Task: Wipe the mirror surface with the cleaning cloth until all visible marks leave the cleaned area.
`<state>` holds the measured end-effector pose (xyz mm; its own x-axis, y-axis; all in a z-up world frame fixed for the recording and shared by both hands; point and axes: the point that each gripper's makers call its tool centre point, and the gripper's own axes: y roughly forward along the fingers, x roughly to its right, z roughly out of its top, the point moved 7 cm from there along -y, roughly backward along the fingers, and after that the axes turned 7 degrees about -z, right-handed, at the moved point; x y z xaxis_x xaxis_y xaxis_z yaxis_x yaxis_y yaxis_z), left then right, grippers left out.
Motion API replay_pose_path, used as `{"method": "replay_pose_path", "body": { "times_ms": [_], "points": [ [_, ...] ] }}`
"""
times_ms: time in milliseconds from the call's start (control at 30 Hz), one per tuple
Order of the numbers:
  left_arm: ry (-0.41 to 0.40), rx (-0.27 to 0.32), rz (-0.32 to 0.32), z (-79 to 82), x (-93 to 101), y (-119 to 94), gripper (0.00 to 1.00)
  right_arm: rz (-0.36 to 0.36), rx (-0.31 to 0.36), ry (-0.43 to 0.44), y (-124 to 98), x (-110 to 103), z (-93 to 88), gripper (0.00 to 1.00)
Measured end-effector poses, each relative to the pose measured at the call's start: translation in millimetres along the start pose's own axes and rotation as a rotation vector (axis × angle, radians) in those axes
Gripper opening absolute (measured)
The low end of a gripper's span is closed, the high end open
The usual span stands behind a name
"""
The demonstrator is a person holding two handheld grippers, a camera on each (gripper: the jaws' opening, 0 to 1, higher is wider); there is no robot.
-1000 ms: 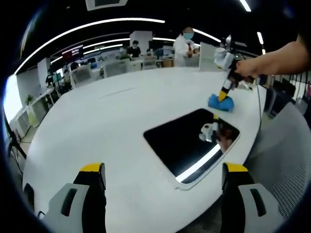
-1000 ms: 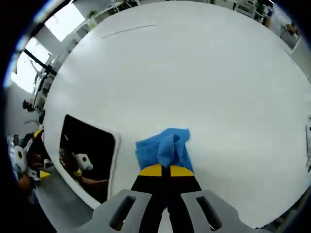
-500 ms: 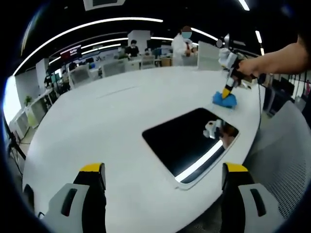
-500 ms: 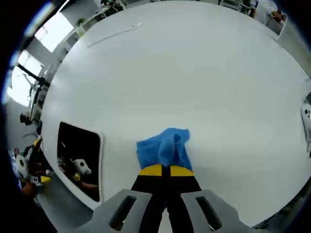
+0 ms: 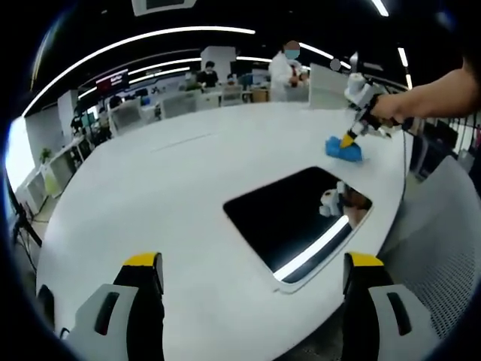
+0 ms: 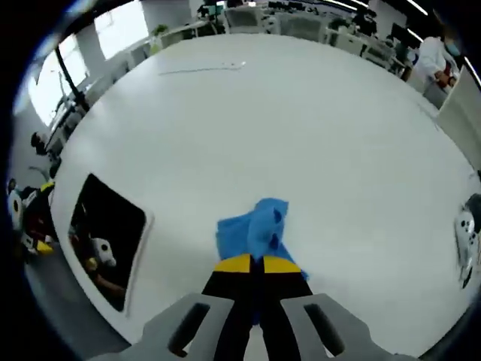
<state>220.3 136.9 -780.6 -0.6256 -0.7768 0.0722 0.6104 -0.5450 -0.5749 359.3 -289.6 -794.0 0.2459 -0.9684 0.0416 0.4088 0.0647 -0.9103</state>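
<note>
Right gripper (image 6: 254, 265) clamped on blue cleaning cloth (image 6: 255, 229), jaws pressed together, cloth bunched at tips, over white table (image 6: 301, 135). Mirror (image 6: 105, 241) flat on table, apart from cloth, off to left of right gripper in right gripper view; nothing between them but bare tabletop. Cloth not yet on glass. Left gripper view: mirror (image 5: 297, 222) straight ahead, long axis running diagonally away toward cloth (image 5: 343, 148). Left gripper (image 5: 252, 289) jaws spread wide, empty, near mirror's near edge. Coming move, judged: carry cloth sideways onto mirror.
</note>
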Motion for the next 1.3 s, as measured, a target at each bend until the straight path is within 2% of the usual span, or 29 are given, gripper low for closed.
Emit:
{"method": "replay_pose_path", "body": {
  "times_ms": [67,167,200,267,367,500,567,633,667,900,967,1000,1033,1067,1100,1167,1300],
  "points": [
    [0.002,-0.005,-0.003,-0.4,0.4,0,1.0,-0.009,-0.005,0.073,-3,2,-2.2,0.0],
    [0.003,-0.003,0.002,-0.4,-0.5,0,1.0,0.036,-0.075,0.197,-3,-1,-9.7,0.0],
    [-0.001,-0.002,0.005,-0.4,-0.8,0,1.0,0.024,-0.072,0.182,-2,1,-10.4,0.0],
    [-0.006,-0.008,0.011,-1.0,-1.2,0,1.0,0.037,-0.093,0.22,-3,-2,-12.2,0.0],
    [-0.004,-0.004,0.013,-0.1,-0.5,0,1.0,0.05,-0.091,0.237,0,3,-5.3,0.0],
    [-0.005,-0.005,0.017,0.1,-0.9,-1,1.0,0.07,-0.094,0.24,5,4,-3.9,0.0],
    [-0.004,-0.007,0.017,-0.1,-0.9,-1,1.0,0.071,-0.13,0.229,7,4,-9.0,0.0],
    [-0.007,-0.004,0.019,0.1,-1.1,-1,1.0,0.06,-0.1,0.221,6,3,-9.3,0.0],
    [-0.01,-0.004,0.02,-0.1,-1.4,-1,1.0,0.066,-0.115,0.229,7,3,-11.5,0.0],
    [-0.008,-0.002,0.017,0.0,-0.9,0,1.0,0.054,-0.102,0.241,8,7,-17.2,0.0],
    [-0.012,-0.003,0.017,-0.3,-0.9,0,1.0,0.044,-0.075,0.222,8,7,-19.0,0.0],
    [-0.012,0.0,0.016,-0.1,-0.9,-1,1.0,0.037,-0.088,0.223,9,7,-23.0,0.0],
    [-0.013,-0.001,0.016,-0.2,-0.8,-1,1.0,0.046,-0.093,0.206,10,5,-26.4,0.0],
    [-0.013,-0.004,0.014,-0.3,-0.3,-1,1.0,0.079,-0.043,0.078,14,5,-26.9,0.0],
    [-0.014,-0.005,0.013,-0.4,-0.1,-1,1.0,0.053,-0.017,0.025,14,6,-26.9,0.0],
    [-0.012,-0.005,0.013,-0.4,-0.4,-1,1.0,0.065,-0.002,0.024,9,-1,-31.9,0.0],
    [-0.016,-0.01,0.012,-0.9,-0.3,-1,1.0,0.085,-0.003,0.042,8,2,-31.6,0.02]
  ]
}}
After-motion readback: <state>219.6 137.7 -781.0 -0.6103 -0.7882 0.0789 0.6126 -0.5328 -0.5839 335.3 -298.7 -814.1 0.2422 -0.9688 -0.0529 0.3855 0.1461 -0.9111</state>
